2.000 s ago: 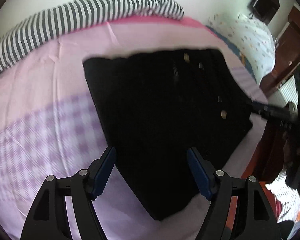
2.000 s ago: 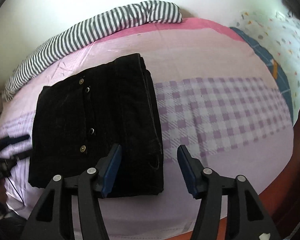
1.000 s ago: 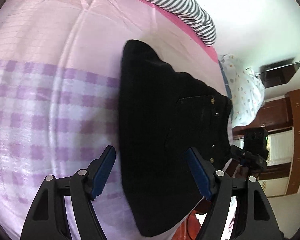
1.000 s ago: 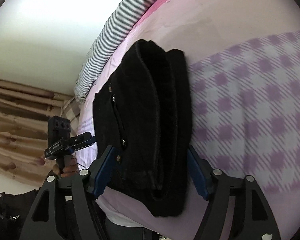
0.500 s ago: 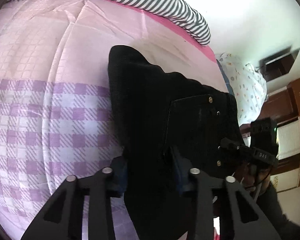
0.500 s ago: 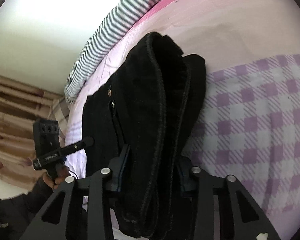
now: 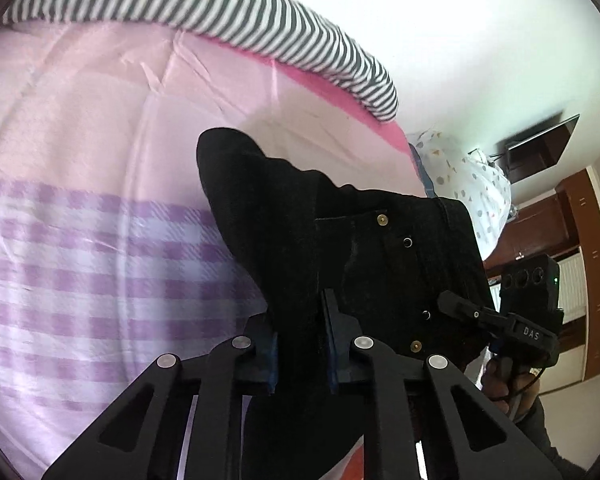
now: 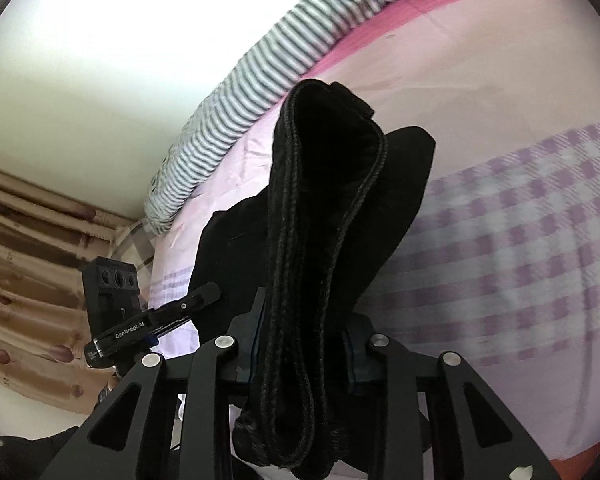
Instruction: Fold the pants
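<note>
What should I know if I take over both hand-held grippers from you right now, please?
Left hand-held gripper: shut on the near edge of the black pants.
Right hand-held gripper: shut on the stacked layers at the other end of the same edge.
The pants are folded into a compact bundle, partly raised off the pink and purple checked bedsheet.
Done: main folds.
Left: probably one last fold or setting the bundle down flat, then release.

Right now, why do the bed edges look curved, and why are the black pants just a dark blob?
Left wrist view: fisheye lens bends the bed; the pants are underexposed, only rivets show. Right wrist view: bright wall washes out; checks blur at right, seams on the pants stay sharp.
</note>
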